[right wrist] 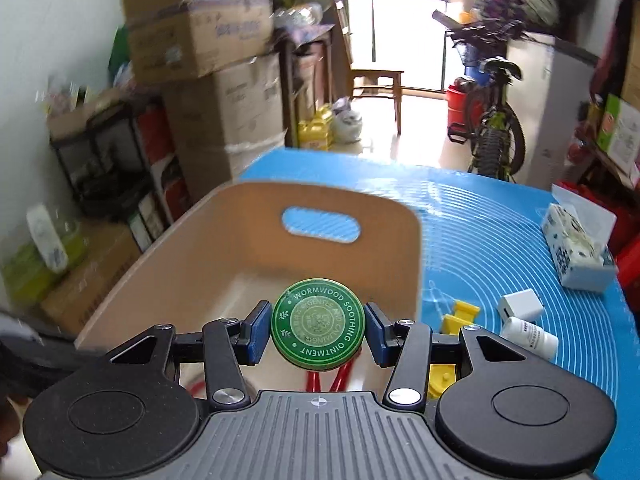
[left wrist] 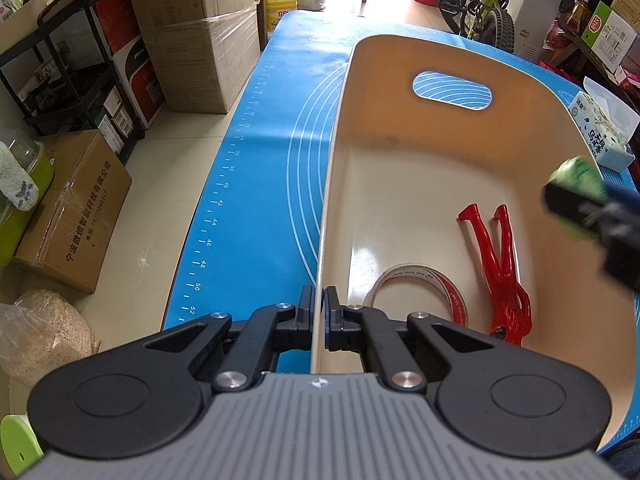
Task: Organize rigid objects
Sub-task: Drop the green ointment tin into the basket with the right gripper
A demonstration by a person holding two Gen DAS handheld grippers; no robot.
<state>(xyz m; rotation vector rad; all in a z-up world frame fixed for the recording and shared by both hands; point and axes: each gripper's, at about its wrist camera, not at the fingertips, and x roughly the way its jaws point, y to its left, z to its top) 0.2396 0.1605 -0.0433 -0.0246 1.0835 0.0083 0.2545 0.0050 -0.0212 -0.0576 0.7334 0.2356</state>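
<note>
A cream plastic bin [left wrist: 400, 168] with a handle slot stands on the blue mat [left wrist: 272, 152]. My left gripper [left wrist: 319, 312] is shut on the bin's left wall. Inside the bin lie a roll of tape [left wrist: 424, 284] and a red clip [left wrist: 500, 264]. My right gripper [right wrist: 318, 330] is shut on a round green ointment tin [right wrist: 318, 324] and holds it above the bin [right wrist: 224, 240], near its right wall. The tin also shows blurred in the left wrist view [left wrist: 576, 184]. The red clip [right wrist: 340, 376] shows below the tin.
On the mat [right wrist: 500, 232] right of the bin lie a yellow piece [right wrist: 460, 316], a white charger block [right wrist: 520, 304], a small white bottle [right wrist: 532, 336] and a tissue pack [right wrist: 576, 248]. Cardboard boxes [left wrist: 200, 32], a black shelf and a bicycle [right wrist: 492, 120] stand around the table.
</note>
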